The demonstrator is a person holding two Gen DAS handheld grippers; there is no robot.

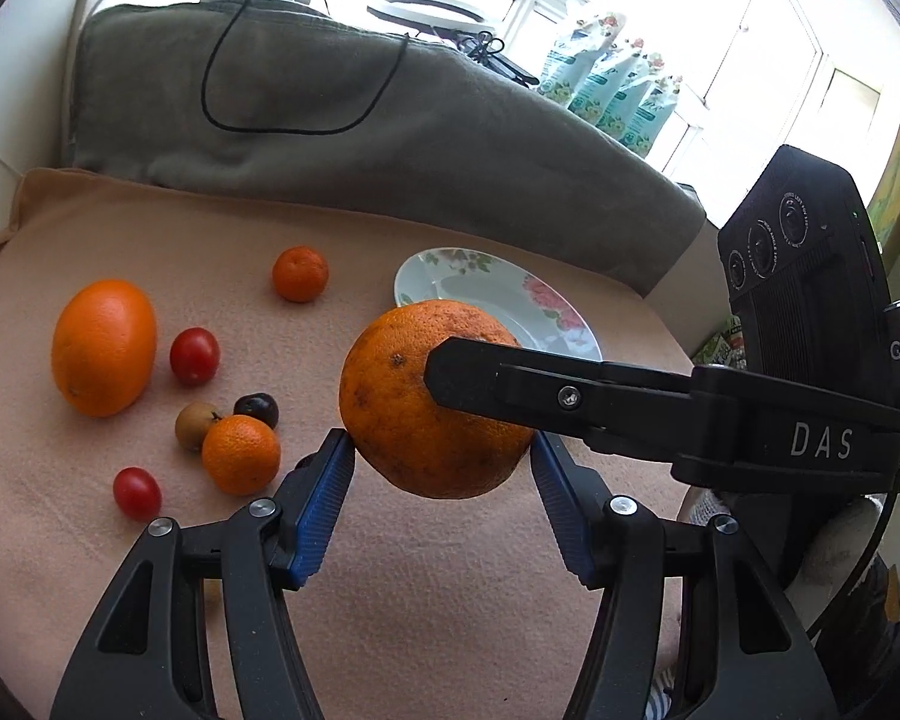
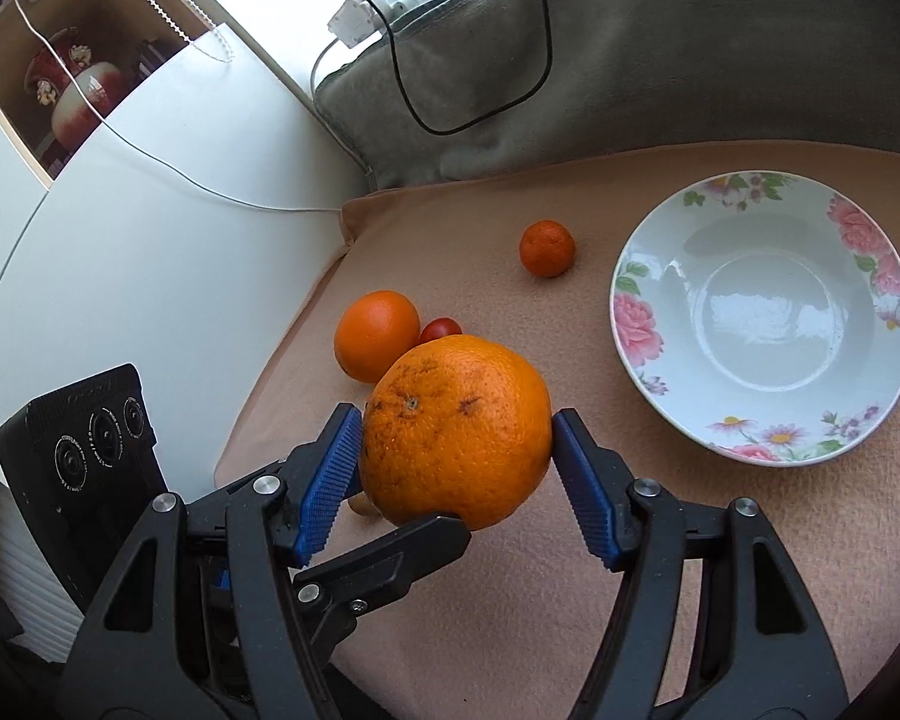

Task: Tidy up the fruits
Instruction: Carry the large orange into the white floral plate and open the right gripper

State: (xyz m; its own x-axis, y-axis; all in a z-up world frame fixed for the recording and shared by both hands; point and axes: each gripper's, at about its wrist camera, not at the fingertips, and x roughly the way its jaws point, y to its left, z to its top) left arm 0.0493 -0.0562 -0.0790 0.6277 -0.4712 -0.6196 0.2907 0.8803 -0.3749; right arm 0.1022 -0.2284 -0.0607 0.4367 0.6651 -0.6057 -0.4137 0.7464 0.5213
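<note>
A big orange (image 1: 432,402) hangs above the peach cloth (image 1: 450,600), pinched from two sides at once; the left gripper (image 1: 441,480) has its blue pads (image 1: 321,510) pressed to the fruit's lower flanks, grasping it; the right gripper (image 2: 456,456) clamps the same orange (image 2: 456,432) between its own blue pads (image 2: 330,474). In the left wrist view one black finger of the right gripper reaches in from 3 o'clock and lies across the orange's face; in the right wrist view a finger of the left gripper comes in from 7 o'clock and touches the fruit's underside.

The plate (image 2: 630,312), white with pink flowers, sits on the cloth at 2 o'clock of the held orange in the right wrist view, bare inside; in the left wrist view its rim (image 1: 414,276) shows just behind the fruit at 12 o'clock.

Left wrist view, at 9 to 10 o'clock of the held fruit: a smooth orange (image 1: 103,348); a mandarin (image 1: 300,273) farther back; a red tomato (image 1: 194,355); a dark cherry (image 1: 257,410); a brown fruit (image 1: 192,423) touching a second mandarin (image 1: 241,455); another tomato (image 1: 137,493) at 8 o'clock. A grey blanket (image 1: 390,120) with a black cable (image 1: 222,120) lies behind the cloth.
</note>
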